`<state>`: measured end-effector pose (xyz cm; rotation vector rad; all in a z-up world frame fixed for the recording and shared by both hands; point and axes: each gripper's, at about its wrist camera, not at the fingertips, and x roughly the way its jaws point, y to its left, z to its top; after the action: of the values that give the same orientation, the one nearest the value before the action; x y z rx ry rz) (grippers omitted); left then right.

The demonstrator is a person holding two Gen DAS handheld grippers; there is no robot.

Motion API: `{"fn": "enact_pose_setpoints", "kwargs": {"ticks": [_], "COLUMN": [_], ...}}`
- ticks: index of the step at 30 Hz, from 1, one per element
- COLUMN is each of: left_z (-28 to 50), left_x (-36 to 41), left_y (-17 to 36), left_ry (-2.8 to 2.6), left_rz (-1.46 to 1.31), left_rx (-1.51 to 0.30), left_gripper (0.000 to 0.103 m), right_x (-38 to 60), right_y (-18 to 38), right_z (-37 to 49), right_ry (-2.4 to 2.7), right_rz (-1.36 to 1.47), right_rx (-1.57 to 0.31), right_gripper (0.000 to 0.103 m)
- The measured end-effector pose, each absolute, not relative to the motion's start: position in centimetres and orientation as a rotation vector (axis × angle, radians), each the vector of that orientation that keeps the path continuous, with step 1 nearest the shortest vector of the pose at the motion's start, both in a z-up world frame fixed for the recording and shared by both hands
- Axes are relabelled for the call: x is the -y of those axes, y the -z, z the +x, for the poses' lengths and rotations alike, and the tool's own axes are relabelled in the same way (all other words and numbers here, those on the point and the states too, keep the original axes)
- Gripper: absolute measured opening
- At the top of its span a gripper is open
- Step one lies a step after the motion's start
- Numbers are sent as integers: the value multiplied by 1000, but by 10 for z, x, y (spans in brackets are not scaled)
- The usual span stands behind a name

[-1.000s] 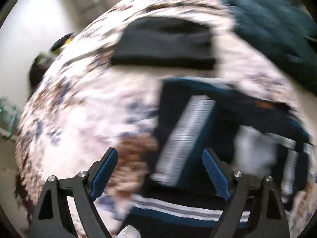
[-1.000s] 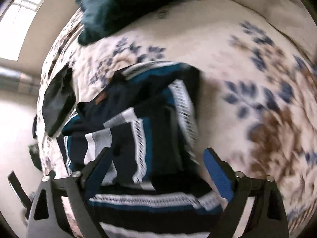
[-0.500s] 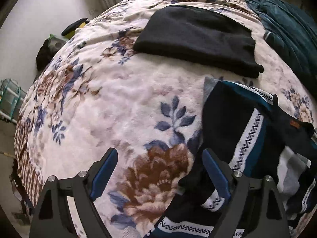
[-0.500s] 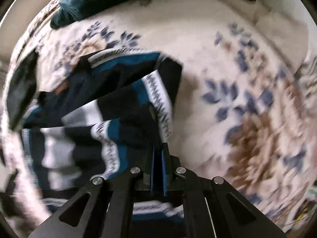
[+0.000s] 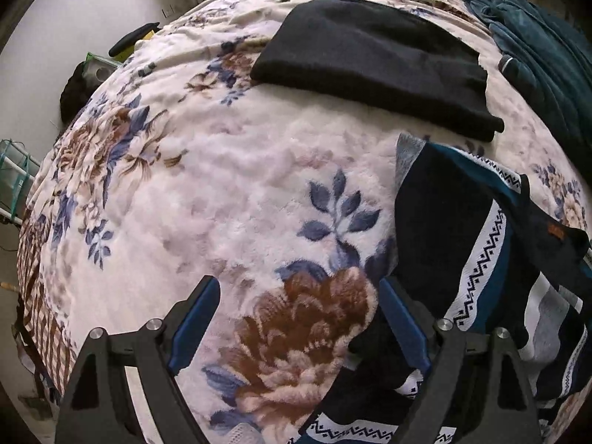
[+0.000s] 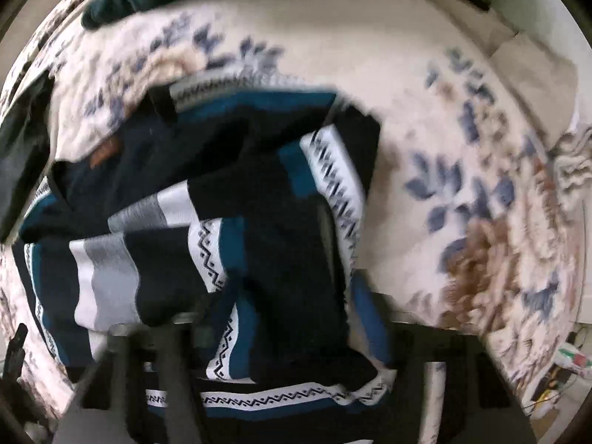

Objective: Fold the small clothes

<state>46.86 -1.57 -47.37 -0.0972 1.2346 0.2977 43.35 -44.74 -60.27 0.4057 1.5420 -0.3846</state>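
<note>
A navy, teal and white patterned sweater (image 5: 462, 222) lies crumpled on the floral blanket (image 5: 222, 185). My left gripper (image 5: 298, 285) is open over a brown flower on the blanket, and its right finger sits beside the sweater's left edge. In the right wrist view the picture is blurred. My right gripper (image 6: 285, 318) points down at the sweater (image 6: 259, 192). Its jaws are opening, with a fold of the sweater lying between them, and the pads stand apart from the cloth.
A folded black garment (image 5: 370, 55) lies farther back on the blanket. A dark teal cloth (image 5: 547, 55) is heaped at the far right. The bed's left edge drops to the floor, where a bag and a green crate (image 5: 14, 177) stand.
The right gripper closed on a sweater fold half a second ago and now stands apart again. The left gripper moved off the sweater to over the brown flower and sank closer.
</note>
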Motion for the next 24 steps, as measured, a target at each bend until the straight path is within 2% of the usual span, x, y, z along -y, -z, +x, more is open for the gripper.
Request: {"fn": "enact_pose_setpoints", "kwargs": {"ticks": [1,5,9,11,13,14,15,16,17,21,24], "left_z": [468,465,468,470,473,474,474,475,476,474,465], "left_x": [16,24,31,32,33,33,32,32,32,24,14], "left_y": [475,472,470,472,476,477,481,486,492,506,509], "left_ry": [-295,-266,-255,-255,-258,-262,-265,-267,-272,-300,-338], "left_rz": [-100,-84,-68,-73,-77,-79,-87,-97,-106,-169,-230], "left_rx": [-1238,-1229,-1220,-1223,-1227,-1230,-1236,-1247,-1263,-1301,-1292], "left_gripper": [87,87,87,87,87,87,87,87,87,87,87], "right_x": [446,444,463,458,446,434,423,410,387,300,229], "right_y": [605,586,592,594,576,557,543,531,523,546,577], "right_z": [432,424,420,430,440,448,454,461,473,530,578], "right_ry": [385,384,429,398,380,348,313,261,162,-155,-315], "right_rz": [404,353,374,347,294,279,285,306,337,375,295], "right_rx": [-1550,-1496,-1548,-1620,-1597,-1542,-1495,-1454,-1428,-1485,-1523], "right_gripper": [12,11,11,18,22,36,43,58,64,64,64]}}
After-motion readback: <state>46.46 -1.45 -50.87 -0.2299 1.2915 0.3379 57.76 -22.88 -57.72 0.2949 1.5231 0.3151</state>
